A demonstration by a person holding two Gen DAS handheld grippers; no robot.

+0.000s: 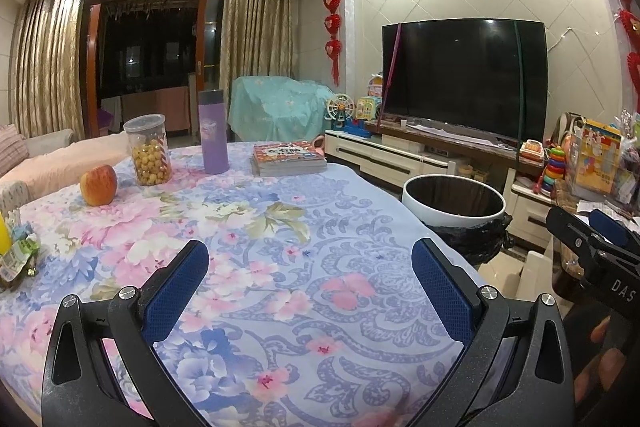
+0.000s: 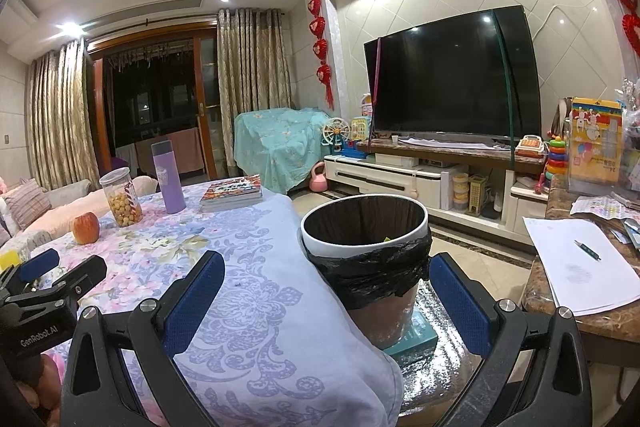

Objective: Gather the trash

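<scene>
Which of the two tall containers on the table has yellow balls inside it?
The clear plastic jar, standing beside the apple. You can see the yellow balls through its sides. The purple bottle next to it is solid-coloured, hiding whatever it holds.

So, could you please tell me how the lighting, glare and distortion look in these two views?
Left wrist view: ceiling spotlights blow out to white, the black flat television screen catches small glints, fisheye bends the gold pleated curtains. Right wrist view: the same bowing, dark corner vignetting, and the black-lined white round bin stays sharp.
</scene>
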